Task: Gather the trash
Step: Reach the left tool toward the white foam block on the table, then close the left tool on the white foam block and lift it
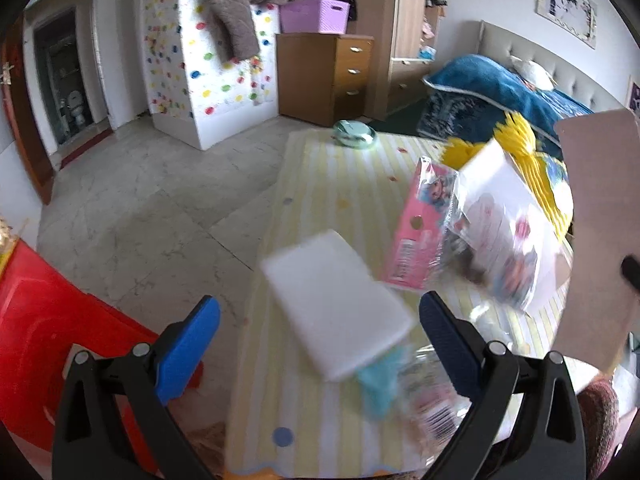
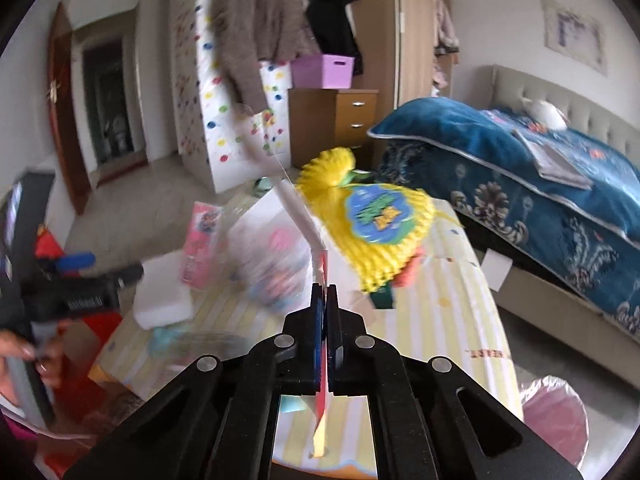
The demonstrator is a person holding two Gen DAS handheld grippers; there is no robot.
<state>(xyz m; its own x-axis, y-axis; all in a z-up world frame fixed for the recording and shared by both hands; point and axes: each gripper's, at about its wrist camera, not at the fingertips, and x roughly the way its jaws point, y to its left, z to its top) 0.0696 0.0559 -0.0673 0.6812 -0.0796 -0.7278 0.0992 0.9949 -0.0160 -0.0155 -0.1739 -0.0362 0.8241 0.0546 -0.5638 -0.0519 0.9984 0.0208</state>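
Cardboard sheet (image 2: 298, 216) edge-on in pinched right tool (image 2: 325, 292); left tool (image 1: 320, 320) wide over foam block (image 1: 336, 308).

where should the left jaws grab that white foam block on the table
Grip the white foam block across its two long sides, near the end facing the left gripper. It lies flat on the striped table between the open jaws, so come straight down from above.

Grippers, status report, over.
Right gripper shut on card sheet. Left gripper open over white foam block. Wrappers, pink box left on table.
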